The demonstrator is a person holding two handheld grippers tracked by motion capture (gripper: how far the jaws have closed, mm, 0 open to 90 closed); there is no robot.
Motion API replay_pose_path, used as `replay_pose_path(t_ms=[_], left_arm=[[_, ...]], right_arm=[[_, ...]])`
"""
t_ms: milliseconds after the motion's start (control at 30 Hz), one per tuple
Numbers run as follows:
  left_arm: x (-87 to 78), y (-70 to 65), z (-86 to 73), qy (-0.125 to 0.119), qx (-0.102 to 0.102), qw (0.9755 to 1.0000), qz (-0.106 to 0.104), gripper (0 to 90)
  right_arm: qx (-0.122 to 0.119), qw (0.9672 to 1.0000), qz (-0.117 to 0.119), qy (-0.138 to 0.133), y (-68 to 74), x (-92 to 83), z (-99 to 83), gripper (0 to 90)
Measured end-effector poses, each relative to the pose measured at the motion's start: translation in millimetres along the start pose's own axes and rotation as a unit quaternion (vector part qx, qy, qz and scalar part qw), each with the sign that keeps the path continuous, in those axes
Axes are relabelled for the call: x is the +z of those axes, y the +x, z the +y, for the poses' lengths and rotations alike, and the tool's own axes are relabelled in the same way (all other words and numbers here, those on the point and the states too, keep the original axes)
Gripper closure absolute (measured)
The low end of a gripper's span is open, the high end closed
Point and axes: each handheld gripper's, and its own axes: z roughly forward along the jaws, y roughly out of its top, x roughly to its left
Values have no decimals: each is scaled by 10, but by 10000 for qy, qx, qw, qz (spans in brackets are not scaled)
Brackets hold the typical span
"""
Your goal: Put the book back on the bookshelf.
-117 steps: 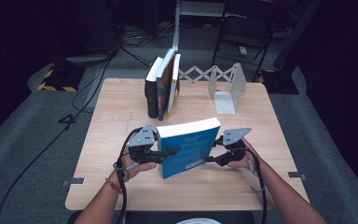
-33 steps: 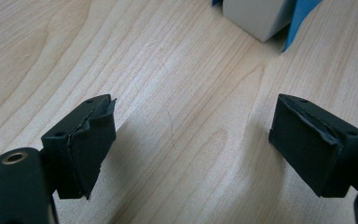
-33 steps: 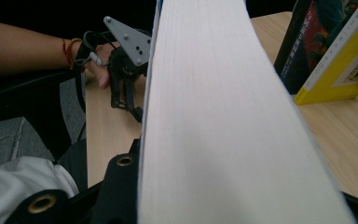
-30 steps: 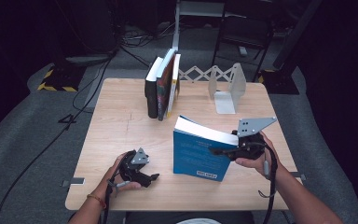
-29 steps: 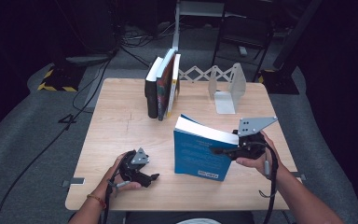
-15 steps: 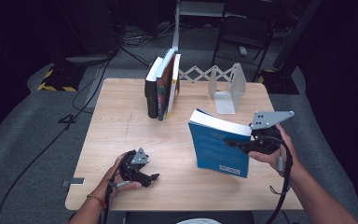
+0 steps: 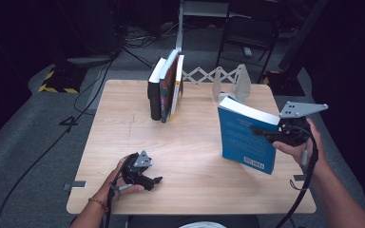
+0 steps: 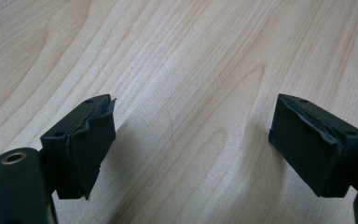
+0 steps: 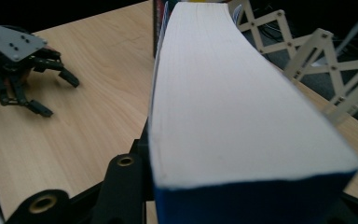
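Note:
A thick blue paperback (image 7: 244, 138) hangs upright and tilted above the right side of the wooden table (image 7: 119, 123). My right gripper (image 7: 266, 134) is shut on its right edge, one jaw across the cover. In the right gripper view the book's white page block (image 9: 233, 102) runs away from the camera between the jaws. My left gripper (image 7: 152, 181) rests on the table near the front left, open, far from the book. Its pads (image 8: 88, 144) stand wide apart over bare wood. The right gripper view has that left gripper (image 9: 59, 97) at the upper left.
Three books (image 7: 165, 88) stand leaning together at the back middle of the table. To their right are a white folding lattice rack (image 7: 203, 75) and a pale bookend (image 7: 241, 81). Cables and dark stands lie on the floor beyond.
The right gripper has carried the blue book rightward and upward, off the table's middle. Earlier both grippers held the book; the left one has let go and stays still on the table.

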Motion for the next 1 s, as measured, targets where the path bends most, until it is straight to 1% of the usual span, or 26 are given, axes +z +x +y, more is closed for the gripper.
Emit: replay_pose_path(t_ms=[67,167,200,233,267,300,333,367,433,467,567,600,667,700,733,867,933,967,1000], left_arm=[[0,0,0,0,1,10000,0,143],[0,1,0,0,0,10000,-2,143],[1,-1,0,-4,-14,10000,-7,143],[1,-1,0,-4,-14,10000,-7,143],[1,0,0,-3,-12,10000,-5,143],[2,0,0,-5,-14,10000,-13,142],[2,1,0,-4,-13,10000,-12,142],[2,1,0,-4,-13,10000,-12,142],[2,1,0,-3,-10,10000,-14,142],[2,1,0,-3,-10,10000,-14,142],[2,1,0,-3,-10,10000,-16,142],[2,2,0,-2,-8,10000,-15,142],[2,2,0,-1,-9,10000,-15,142],[2,2,0,-2,-9,10000,-15,142],[2,2,0,-2,-9,10000,-15,142],[2,0,0,-6,-19,10000,-19,142],[2,0,0,-6,-19,10000,-16,142],[2,0,0,-7,-20,10000,-16,142],[2,0,0,-7,-20,10000,-16,142]], right_arm=[[122,9998,-128,-34,-91,-43,-23,613],[238,9992,-316,-50,-197,-87,-47,612],[313,9984,-472,-60,-264,-108,-58,612],[313,9984,-472,-60,-264,-108,-58,612],[372,9978,-544,-71,-295,-118,-62,613],[444,9968,-664,-94,-357,-127,-63,612],[474,9963,-706,-98,-381,-126,-58,612],[474,9963,-706,-98,-381,-126,-58,612],[535,9953,-793,-111,-451,-106,-28,612],[535,9953,-793,-111,-451,-106,-28,612],[617,9946,-827,-142,-512,-57,18,612],[656,9941,-851,-168,-549,-14,50,612],[689,9937,-870,-178,-565,11,66,613],[739,9930,-905,-196,-600,68,98,612],[739,9930,-905,-196,-600,68,98,612],[799,9920,-959,-170,-656,184,177,612],[810,9917,-990,-136,-681,240,234,613],[814,9911,-1044,-131,-703,292,297,612],[814,9911,-1044,-131,-703,292,297,612]])
